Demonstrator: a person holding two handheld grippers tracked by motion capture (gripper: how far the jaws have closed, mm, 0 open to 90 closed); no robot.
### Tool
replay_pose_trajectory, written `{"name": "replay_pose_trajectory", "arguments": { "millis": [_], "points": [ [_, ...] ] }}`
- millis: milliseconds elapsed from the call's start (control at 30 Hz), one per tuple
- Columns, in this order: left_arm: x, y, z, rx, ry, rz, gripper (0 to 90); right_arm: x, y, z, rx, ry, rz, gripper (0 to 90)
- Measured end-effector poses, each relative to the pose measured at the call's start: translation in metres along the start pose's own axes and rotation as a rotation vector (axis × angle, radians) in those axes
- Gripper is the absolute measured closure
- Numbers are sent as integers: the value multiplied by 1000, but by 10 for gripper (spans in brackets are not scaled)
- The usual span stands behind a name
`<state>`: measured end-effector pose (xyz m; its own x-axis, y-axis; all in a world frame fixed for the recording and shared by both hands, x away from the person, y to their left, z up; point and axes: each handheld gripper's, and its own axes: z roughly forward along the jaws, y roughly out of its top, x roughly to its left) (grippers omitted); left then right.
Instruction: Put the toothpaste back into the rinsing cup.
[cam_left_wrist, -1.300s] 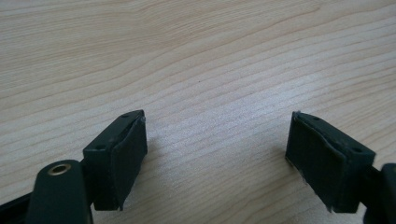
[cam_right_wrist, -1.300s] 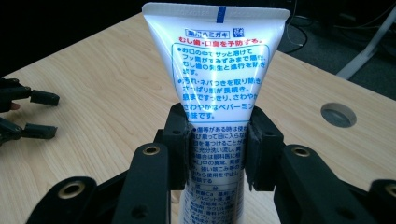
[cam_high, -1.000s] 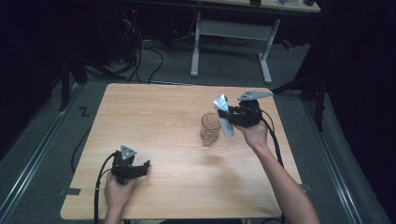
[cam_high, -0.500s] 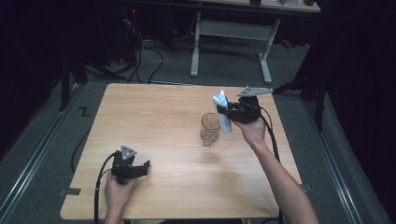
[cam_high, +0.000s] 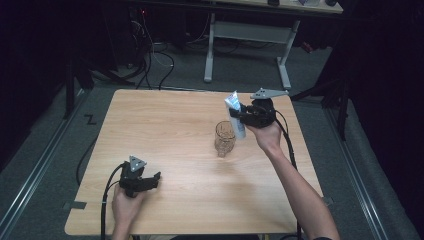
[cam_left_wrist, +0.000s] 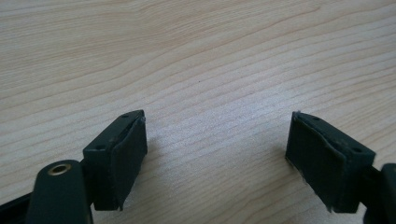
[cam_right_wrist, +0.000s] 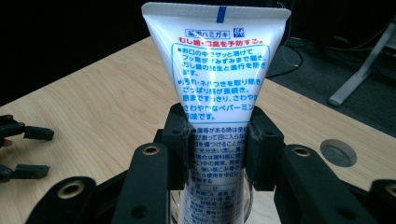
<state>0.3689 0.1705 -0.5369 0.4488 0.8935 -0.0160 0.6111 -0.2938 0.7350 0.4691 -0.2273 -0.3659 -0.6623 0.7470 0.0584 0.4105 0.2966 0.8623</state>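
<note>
The right gripper (cam_high: 239, 114) clamps the upright tube (cam_high: 234, 114) just above the glass (cam_high: 225, 138), while the left gripper (cam_left_wrist: 217, 156) rests open and empty.

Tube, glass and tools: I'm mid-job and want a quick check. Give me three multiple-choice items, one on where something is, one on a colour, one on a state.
1. Where is the glass?
A. On the table, beside the right tool
B. At the table's left edge
C. On the floor

2. What colour is the tube body?
A. Black
B. White with blue and red print
C. Green

3. How is the left tool?
A. Shut on the tube
B. Shut on the glass
C. Open, holding nothing

Answers:
1 A: the high view shows the glass standing on the table just left of the right tool.
2 B: the right gripper view shows a white tube with blue text and a red line.
3 C: the left gripper view shows its jaws wide apart over bare wood.
</note>
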Motion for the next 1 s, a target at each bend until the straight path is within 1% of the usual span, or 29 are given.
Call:
{"name": "replay_pose_trajectory", "arguments": {
  "millis": [233, 367, 567, 1000],
  "points": [
    [0, 0, 0, 0, 0, -1, 206, 0, 3, 9, 1, 0, -3, 659],
    [0, 0, 0, 0, 0, 0, 206, 0, 5, 13, -7, -2, -4, 658],
    [0, 0, 0, 0, -1, 0, 206, -2, 3, 23, -10, -3, 1, 657],
    [0, 0, 0, 0, -1, 0, 206, -3, 2, 32, 14, -11, -2, 655]
  ]
}}
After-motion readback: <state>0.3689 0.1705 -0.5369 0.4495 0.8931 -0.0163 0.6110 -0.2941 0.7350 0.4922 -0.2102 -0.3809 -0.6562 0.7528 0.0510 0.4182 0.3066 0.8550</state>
